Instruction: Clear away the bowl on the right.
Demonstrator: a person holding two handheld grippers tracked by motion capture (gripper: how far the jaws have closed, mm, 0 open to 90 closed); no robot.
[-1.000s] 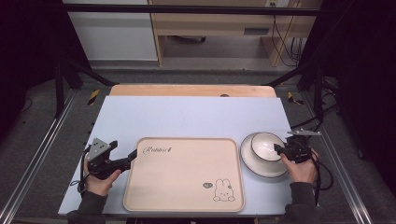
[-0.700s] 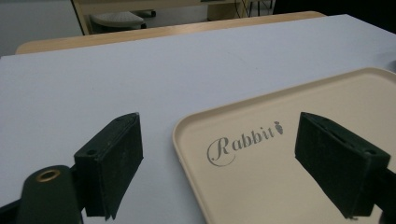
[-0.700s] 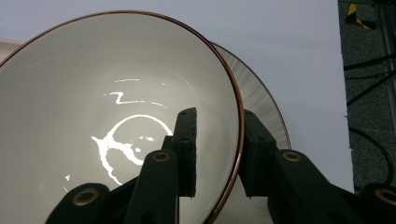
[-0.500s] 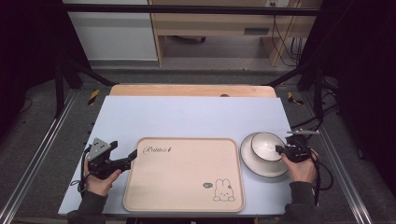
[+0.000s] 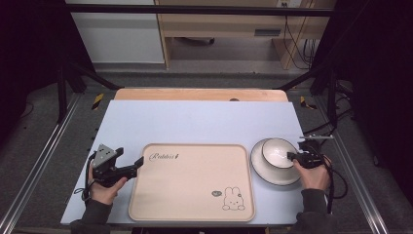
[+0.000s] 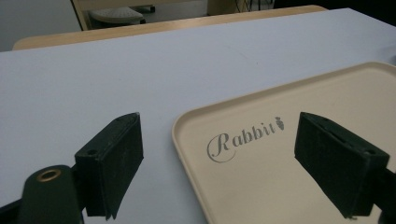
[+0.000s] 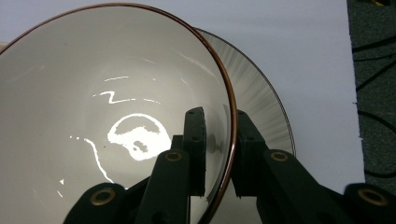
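Note:
A white bowl with a thin brown rim stands on a grey-white plate at the right of the table. My right gripper reaches it from the right. In the right gripper view one finger is inside the bowl and the other outside, with the right gripper pinching the rim; the jaws have just been closing on it. The plate shows behind. My left gripper stands open at the beige tray's top left corner. In the left gripper view the left gripper straddles the tray edge, apart from it.
The tray bears a "Rabbit" word and a small rabbit drawing. A pale blue mat covers the table, with a wooden strip at its far edge. Cables trail off the right side.
Both hands have stayed in place. The right jaws look drawn a little closer together on the bowl's rim.

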